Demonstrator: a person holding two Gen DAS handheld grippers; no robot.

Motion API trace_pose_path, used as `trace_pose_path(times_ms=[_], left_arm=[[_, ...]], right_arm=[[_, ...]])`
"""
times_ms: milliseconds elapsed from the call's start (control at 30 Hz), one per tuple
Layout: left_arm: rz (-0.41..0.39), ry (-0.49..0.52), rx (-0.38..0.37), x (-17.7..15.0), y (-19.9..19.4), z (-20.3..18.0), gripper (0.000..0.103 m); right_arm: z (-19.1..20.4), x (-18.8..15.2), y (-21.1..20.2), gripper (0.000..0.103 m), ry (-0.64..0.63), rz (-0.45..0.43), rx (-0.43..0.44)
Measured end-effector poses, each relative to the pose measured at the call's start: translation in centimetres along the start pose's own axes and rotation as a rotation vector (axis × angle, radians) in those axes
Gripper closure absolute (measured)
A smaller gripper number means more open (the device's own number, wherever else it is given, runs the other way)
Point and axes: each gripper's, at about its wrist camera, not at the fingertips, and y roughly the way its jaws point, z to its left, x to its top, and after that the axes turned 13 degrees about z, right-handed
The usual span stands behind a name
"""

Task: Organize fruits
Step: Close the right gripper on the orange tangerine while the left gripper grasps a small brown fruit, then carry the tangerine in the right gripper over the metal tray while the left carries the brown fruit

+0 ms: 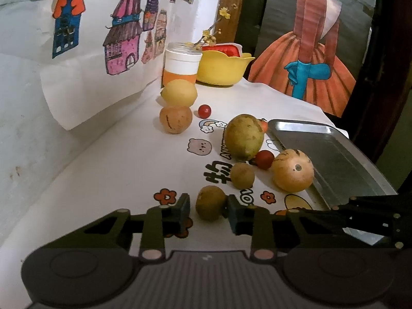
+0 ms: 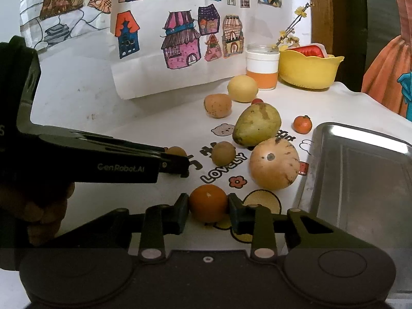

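Here both tongs are bracketing fruit for transfer traywards: left tongs (image 1: 208, 209) closing around a brown fruit (image 1: 210, 202), not clearly gripping; right tongs (image 2: 208, 209) pinching an orange (image 2: 208, 203) beside the tray (image 2: 360, 170).

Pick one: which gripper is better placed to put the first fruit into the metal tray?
Right. The right gripper already brackets the orange fruit, and the metal tray lies just to its right. The left gripper brackets a small brown fruit farther from it.

Fruits are spread on the counter (image 2: 85, 97): a green mango (image 2: 257, 125), a striped melon (image 2: 274, 163), a lemon (image 2: 242, 88), brown kiwis (image 1: 210, 202), an orange (image 2: 208, 203), and an empty steel tray (image 2: 360, 170) beside them.
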Motion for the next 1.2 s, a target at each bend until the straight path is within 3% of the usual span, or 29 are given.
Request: trace_pose_path(times_ms=[633, 1200], left_arm=[[0.004, 0.031, 0.014, -1.4, -0.9, -1.5, 0.076], [-0.009, 0.069, -0.067, -4.4, -4.0, -5.1, 0.076]], right_arm=[[0.0, -1.5, -1.8, 0.068, 0.044, -0.01, 0.002], [-0.5, -4.5, -6.8, 0.069, 0.119, -0.06, -0.044]])
